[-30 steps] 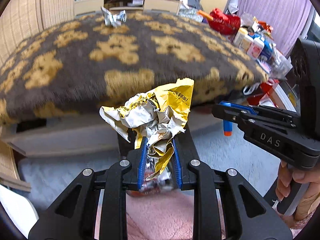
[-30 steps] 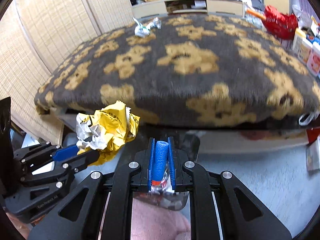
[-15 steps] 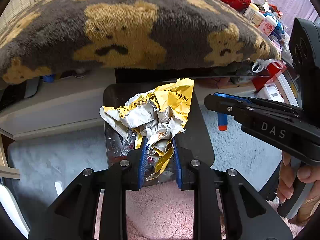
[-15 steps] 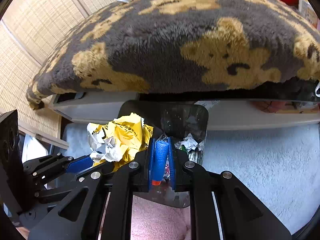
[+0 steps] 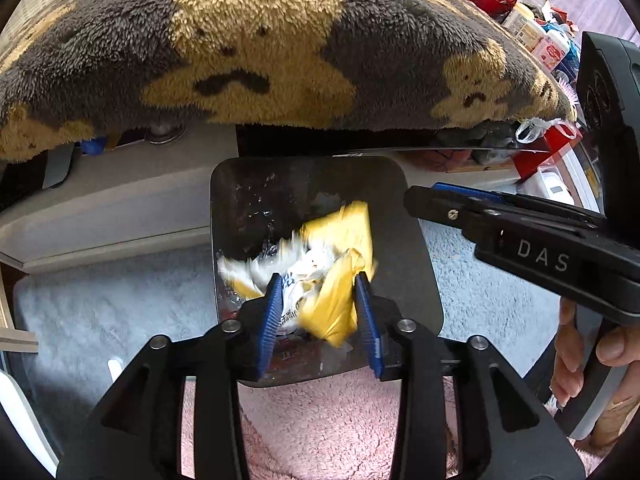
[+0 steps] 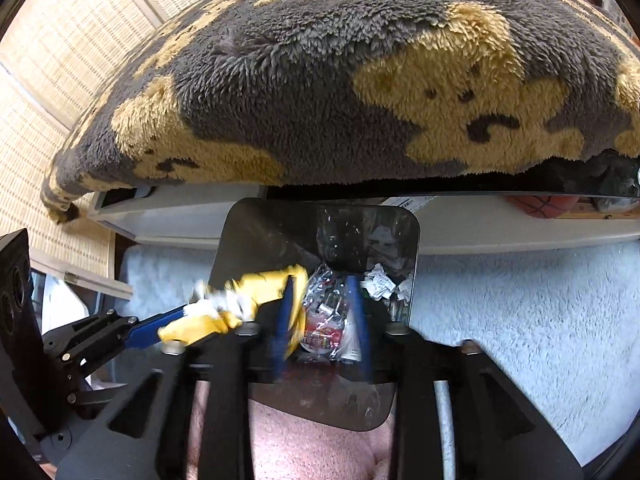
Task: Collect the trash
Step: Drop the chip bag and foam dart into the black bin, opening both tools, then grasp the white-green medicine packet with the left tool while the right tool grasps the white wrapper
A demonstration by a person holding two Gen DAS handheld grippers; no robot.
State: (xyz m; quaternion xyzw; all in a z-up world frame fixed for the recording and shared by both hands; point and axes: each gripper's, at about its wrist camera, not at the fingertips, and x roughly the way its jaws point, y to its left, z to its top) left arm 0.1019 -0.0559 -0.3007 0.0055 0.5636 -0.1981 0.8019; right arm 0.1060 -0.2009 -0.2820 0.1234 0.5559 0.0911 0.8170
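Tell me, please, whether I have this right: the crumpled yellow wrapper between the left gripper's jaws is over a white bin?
Not quite: the bin is black, not white, as the left wrist view shows. The crumpled yellow wrapper is between the jaws of the left gripper, which have just been opening, over it.

Black left gripper (image 5: 318, 304) and right gripper (image 6: 320, 312), blue-lined jaws, silver screws, white "DAS" lettering.
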